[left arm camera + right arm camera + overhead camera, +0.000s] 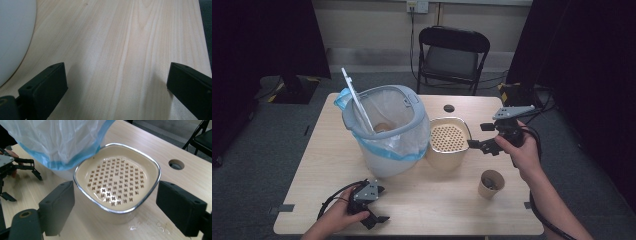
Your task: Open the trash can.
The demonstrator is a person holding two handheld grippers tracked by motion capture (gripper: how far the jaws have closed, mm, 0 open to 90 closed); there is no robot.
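Bringing right tongs [115, 207], jaws apart, toward strainer tub [117, 182] so I'm straddling its rim; parking left tongs [379, 205], also apart, idle on desk [125, 50].

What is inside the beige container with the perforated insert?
The beige container holds a perforated tray with nothing on it; whatever lies below that tray is hidden.

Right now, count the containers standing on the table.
3: the lined trash bin at centre-left, the cream strainer container right beside it, and the paper cup nearer the front right. The bin may hide others.
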